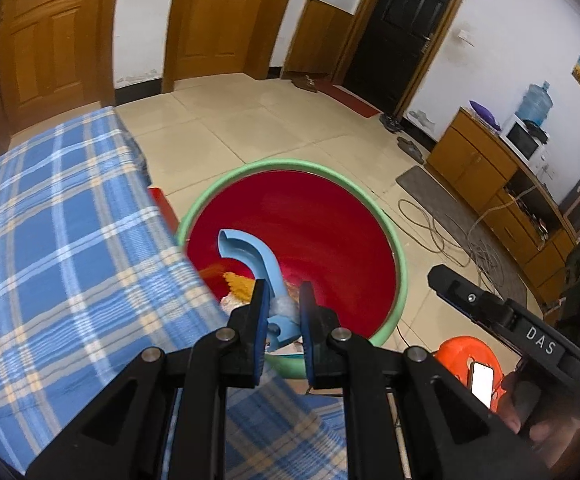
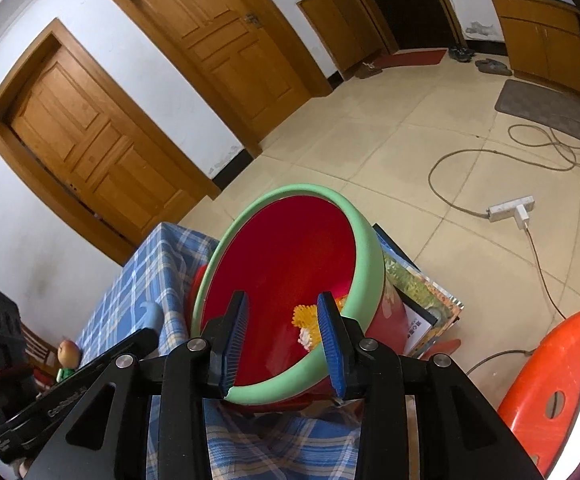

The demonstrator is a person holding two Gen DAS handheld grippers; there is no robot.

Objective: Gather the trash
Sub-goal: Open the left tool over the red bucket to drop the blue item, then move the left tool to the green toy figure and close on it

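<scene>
A red basin with a green rim (image 1: 399,268) (image 2: 369,248) stands by the corner of the table with the blue plaid cloth (image 1: 62,240) (image 2: 150,268). Yellow scraps (image 1: 242,282) (image 2: 303,316) and white bits lie in its bottom. My left gripper (image 1: 283,286) is shut on a light blue curved plastic piece (image 1: 258,252), held above the basin's near side. My right gripper (image 2: 282,298) hangs open over the basin's near rim with nothing between its blue pads (image 2: 331,344). It shows from the side in the left wrist view (image 1: 445,280).
An orange plastic stool (image 1: 457,350) (image 2: 557,384) with a phone (image 1: 481,384) on it stands at the right. Picture books (image 2: 421,296) lie beside the basin. Cables and a power strip (image 2: 509,210) trail over the tiled floor. A small doll (image 2: 68,356) shows at the table's far left.
</scene>
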